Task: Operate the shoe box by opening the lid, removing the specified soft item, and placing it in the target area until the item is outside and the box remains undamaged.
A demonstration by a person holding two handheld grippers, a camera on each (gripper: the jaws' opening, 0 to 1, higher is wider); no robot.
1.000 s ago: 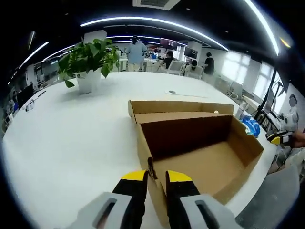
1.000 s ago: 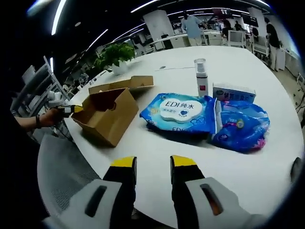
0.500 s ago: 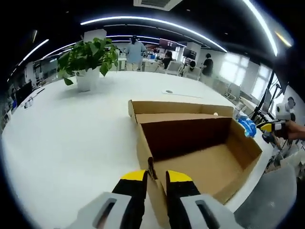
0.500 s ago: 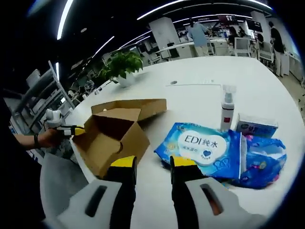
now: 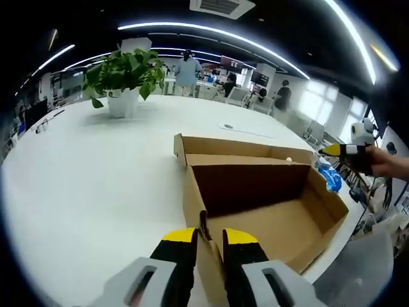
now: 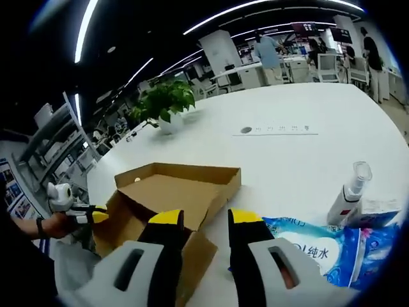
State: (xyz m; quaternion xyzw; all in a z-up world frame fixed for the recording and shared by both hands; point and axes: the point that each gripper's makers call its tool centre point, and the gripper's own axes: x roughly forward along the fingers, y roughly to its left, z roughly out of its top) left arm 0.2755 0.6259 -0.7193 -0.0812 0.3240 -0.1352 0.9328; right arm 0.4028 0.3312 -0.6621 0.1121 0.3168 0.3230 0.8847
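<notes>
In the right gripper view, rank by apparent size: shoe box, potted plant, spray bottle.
1. shoe box, largest, though nearest the camera.
2. potted plant.
3. spray bottle, smallest; the plant sits farther back, so their true order is unsure.

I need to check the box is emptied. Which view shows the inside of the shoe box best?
The left gripper view: it looks straight into the open shoe box, showing its bare floor and walls. The right gripper view shows the shoe box lower down, its interior partly hidden behind the right gripper.
</notes>
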